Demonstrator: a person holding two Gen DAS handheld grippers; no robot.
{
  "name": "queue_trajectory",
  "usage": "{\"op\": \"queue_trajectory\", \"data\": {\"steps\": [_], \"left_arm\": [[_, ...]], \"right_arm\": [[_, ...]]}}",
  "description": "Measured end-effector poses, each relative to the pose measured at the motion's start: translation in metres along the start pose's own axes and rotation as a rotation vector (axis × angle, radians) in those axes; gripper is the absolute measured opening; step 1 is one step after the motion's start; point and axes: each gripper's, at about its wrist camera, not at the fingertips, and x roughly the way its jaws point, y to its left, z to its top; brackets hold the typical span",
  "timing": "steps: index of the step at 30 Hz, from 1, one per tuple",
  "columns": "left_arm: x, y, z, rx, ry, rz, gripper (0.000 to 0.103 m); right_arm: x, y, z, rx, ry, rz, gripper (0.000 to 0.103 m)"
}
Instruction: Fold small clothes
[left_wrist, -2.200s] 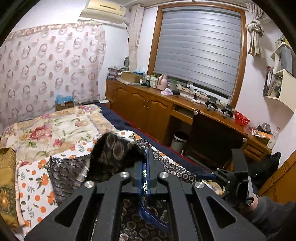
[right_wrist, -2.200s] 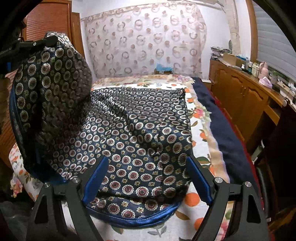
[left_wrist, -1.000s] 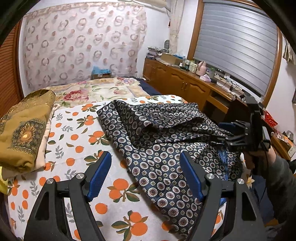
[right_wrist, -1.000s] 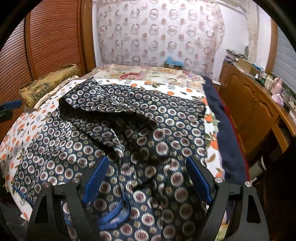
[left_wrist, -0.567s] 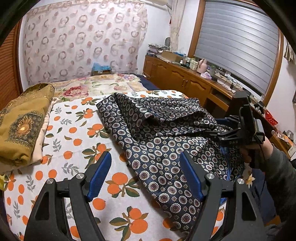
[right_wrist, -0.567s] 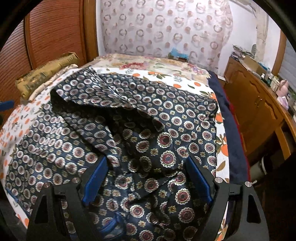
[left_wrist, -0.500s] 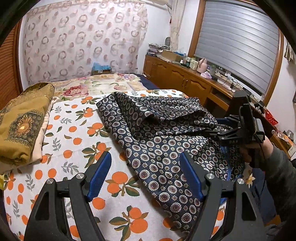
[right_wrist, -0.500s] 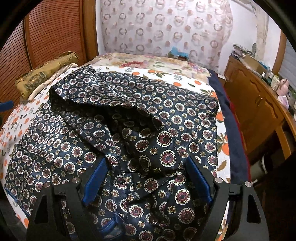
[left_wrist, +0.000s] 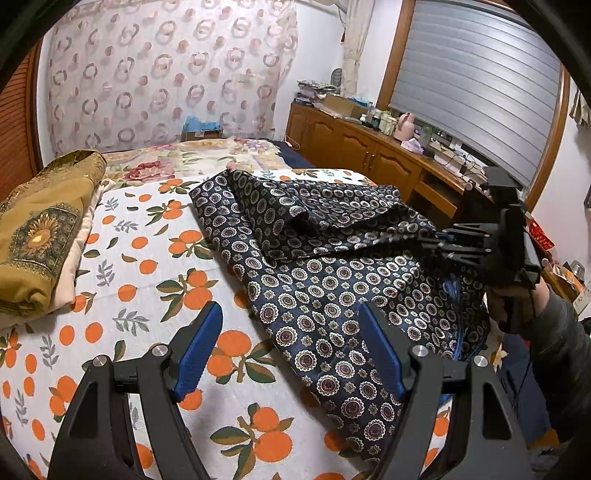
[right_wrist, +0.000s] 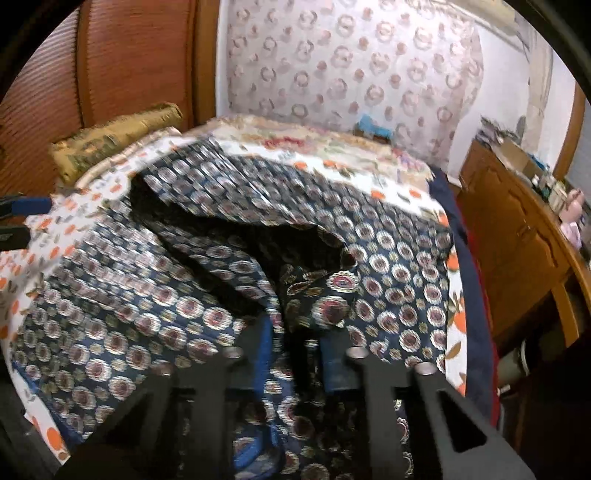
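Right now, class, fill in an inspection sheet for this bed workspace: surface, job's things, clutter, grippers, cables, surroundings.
Surface: bed sheet with an orange-fruit print, lying flat.
Job's things: navy patterned garment, rumpled and partly doubled over on the sheet.
Clutter: folded gold cloth at the sheet's left edge.
Grippers: left gripper open above the garment's near edge; right gripper has just been closing, with a bunch of garment between its pads.
Cables: wires on the wooden counter.
Surroundings: patterned curtain, shuttered window.
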Motion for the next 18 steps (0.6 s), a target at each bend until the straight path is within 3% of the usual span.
{"op": "queue_trajectory", "data": {"steps": [3, 11, 18], "left_arm": [[0.001, 0.001, 0.000, -0.004, 0.001, 0.000, 0.077], [-0.002, 0.005, -0.001, -0.011, -0.010, -0.002, 0.077], [-0.002, 0.003, -0.001, -0.012, -0.012, -0.010, 0.077]], "right_arm": [[-0.013, 0.010, 0.001, -0.015, -0.049, 0.005, 0.003], [-0.083, 0.018, -0.009, 0.042, -0.206, -0.007, 0.002], [-0.122, 0.001, -0.044, 0.123, -0.193, -0.072, 0.002]]}}
